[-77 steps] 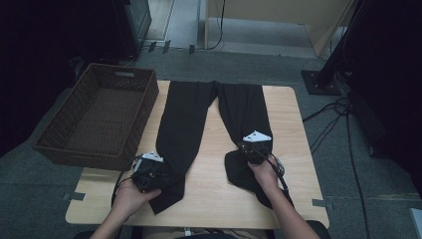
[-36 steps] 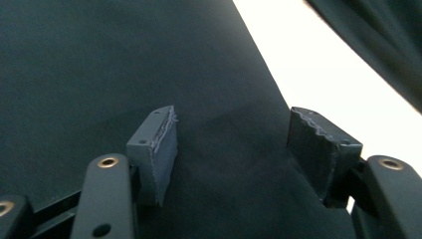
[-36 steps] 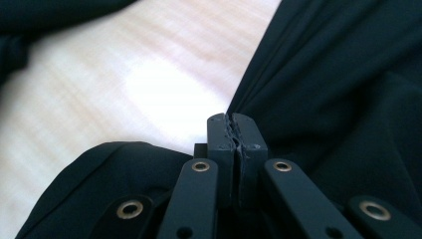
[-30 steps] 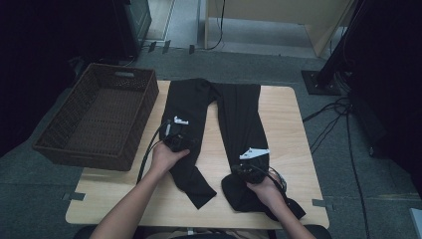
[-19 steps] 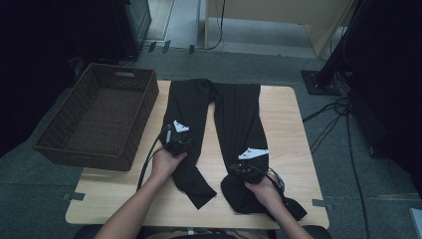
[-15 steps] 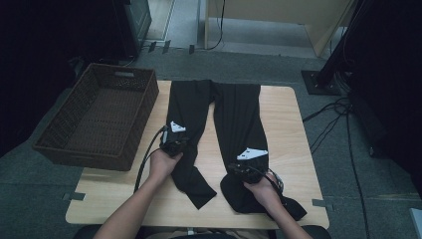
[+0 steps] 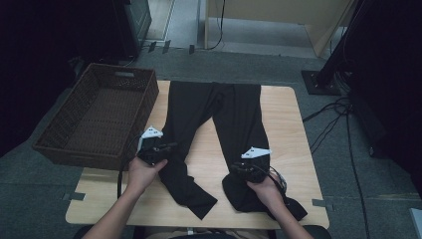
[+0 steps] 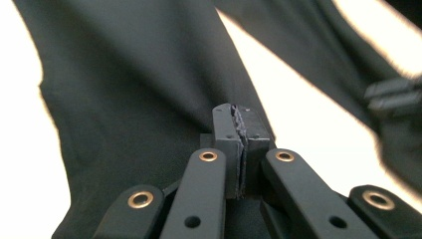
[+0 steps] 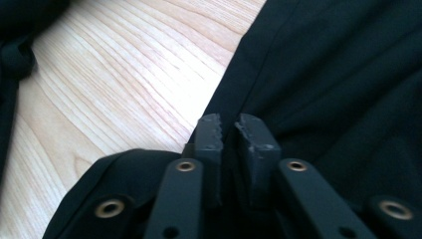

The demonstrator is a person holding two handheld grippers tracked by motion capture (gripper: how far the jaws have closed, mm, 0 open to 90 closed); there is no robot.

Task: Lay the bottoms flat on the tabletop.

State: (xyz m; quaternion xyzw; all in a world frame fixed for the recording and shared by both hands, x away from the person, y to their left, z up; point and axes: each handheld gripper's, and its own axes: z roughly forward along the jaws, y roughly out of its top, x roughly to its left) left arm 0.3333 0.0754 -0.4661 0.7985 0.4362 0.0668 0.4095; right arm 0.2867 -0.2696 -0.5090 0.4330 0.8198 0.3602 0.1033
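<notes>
While my two forearms come up from the bottom edge of the high view, my right tongs (image 7: 247,171) sit low and right of centre, on the near end of the right leg of the black trousers (image 7: 234,112). In the right gripper view those right tongs (image 9: 230,130) show a slim gap between the pads, dark cloth lying in that gap and bunched under the arms; the jaws have just been easing apart, and I cannot tell whether the pads press the cloth at all. Pale bench (image 9: 114,74) wood runs off to the upper left of that view.

Over to my left tongs (image 7: 160,149), left of centre in the high view, at the outer edge of the trousers' left leg. In the left gripper view the left tongs (image 8: 240,127) are clenched, pad against pad, with a thin ragged line down the seam between them; whether that line is pinched cloth I cannot tell. Black fabric fills the space behind them, and a bright strip of bench cuts from the top centre toward the lower right.

Further up, the trousers lie flat on the bench (image 7: 293,124), waistband at the far edge, both legs running toward me, the left hem folded and skewed near the lower centre, the right hem crumpled under my right hand.

Beyond the left side stands a brown woven basket (image 7: 64,144), its near right corner just beside my left tongs.
</notes>
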